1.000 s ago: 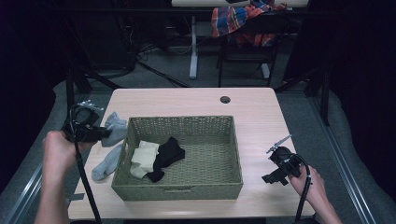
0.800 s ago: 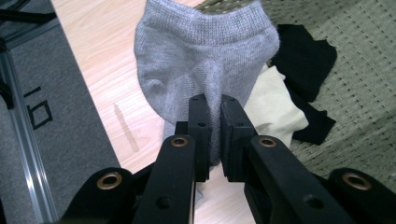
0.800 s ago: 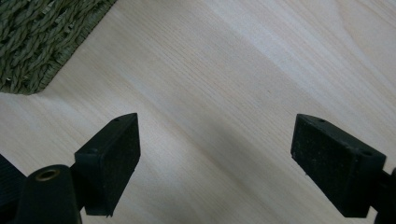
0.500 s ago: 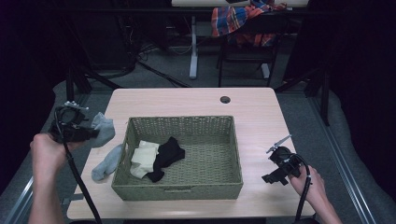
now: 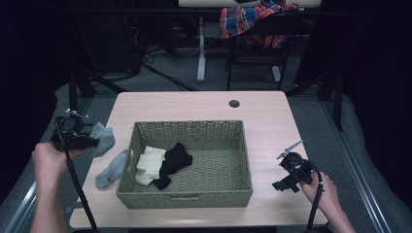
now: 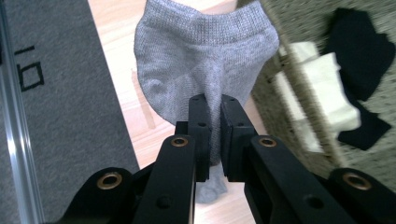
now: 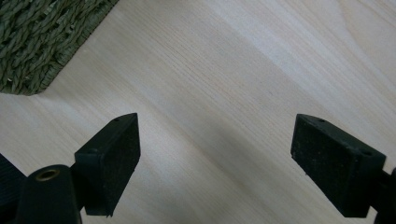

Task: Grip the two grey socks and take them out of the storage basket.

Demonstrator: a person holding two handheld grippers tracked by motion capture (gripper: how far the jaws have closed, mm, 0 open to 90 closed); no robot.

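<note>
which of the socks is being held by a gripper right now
One grey sock, pinched by the left gripper off the basket's left. The other grey sock lies on the table.

**Light wood surface, basket at centre**

The pale wooden surface fills the middle of the high view. A green woven basket sits on it, centre frame. Just left of the basket lies a grey sock. A dark round grommet sits near the upper edge.

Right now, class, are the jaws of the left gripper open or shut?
Shut. In the left gripper view, the left gripper has its jaws pressed together on the grey sock, which hangs from them above the table.
</note>
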